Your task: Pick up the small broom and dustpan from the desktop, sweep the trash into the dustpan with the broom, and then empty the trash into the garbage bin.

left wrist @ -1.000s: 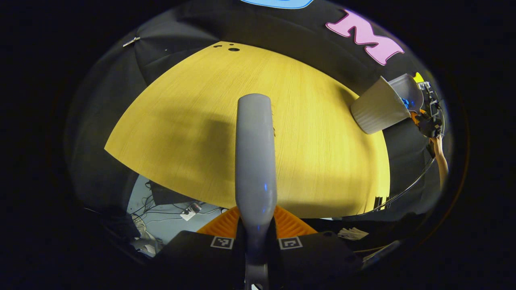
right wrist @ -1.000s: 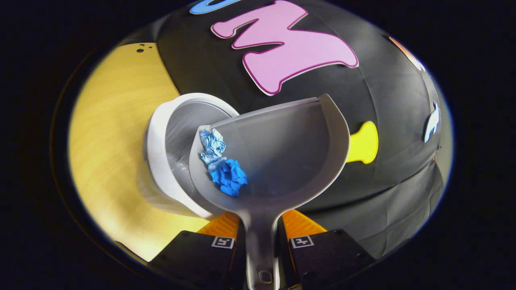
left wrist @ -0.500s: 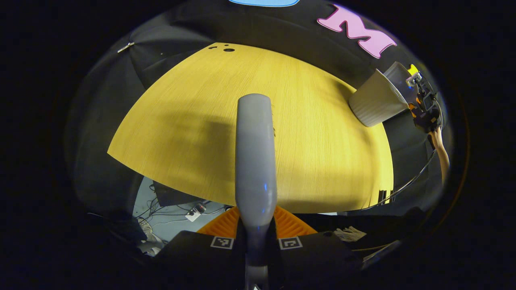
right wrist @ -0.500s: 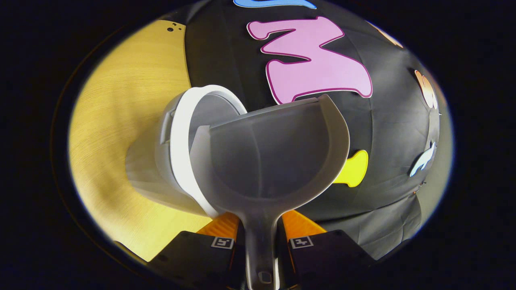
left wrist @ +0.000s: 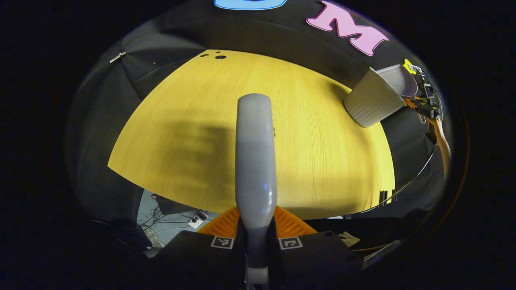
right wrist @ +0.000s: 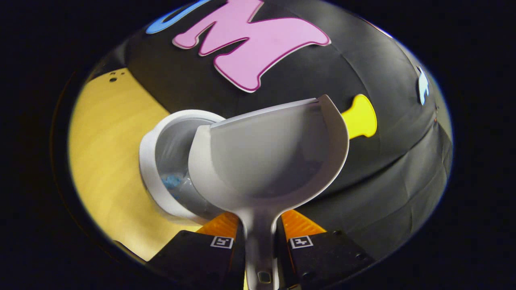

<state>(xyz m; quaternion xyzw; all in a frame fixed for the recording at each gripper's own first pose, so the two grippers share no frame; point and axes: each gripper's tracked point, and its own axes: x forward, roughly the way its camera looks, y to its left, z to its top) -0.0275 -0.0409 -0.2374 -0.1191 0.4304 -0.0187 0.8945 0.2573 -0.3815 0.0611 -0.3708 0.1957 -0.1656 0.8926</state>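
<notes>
1. Grey plastic runs up the middle of the left gripper view: the broom (left wrist: 255, 161), clamped at its base by the left claw (left wrist: 256, 233), both fingers pressed to its sides. Its bristles cannot be made out; a rounded grey back faces the camera.
2. Below the broom lies the yellow wooden table (left wrist: 193, 133), its near edge cut off at the bottom, with cables on the floor (left wrist: 169, 219) beneath.
3. Far to the right in that view stands the white garbage bin (left wrist: 369, 102), with the dustpan (left wrist: 403, 78) above its mouth, held by the right claw (left wrist: 421, 106); these are small and warped at the rim of the view, so the grip there is hard to read.
4. The right gripper view shows the right claw (right wrist: 260, 237) closed on the dustpan's handle, a finger on each side.
5. The dustpan's scoop (right wrist: 270, 157) is bare inside and covers the right part of the garbage bin's (right wrist: 157, 173) opening.
6. Blue trash (right wrist: 172, 180) lies inside the bin, partly hidden by the scoop's edge.
</notes>
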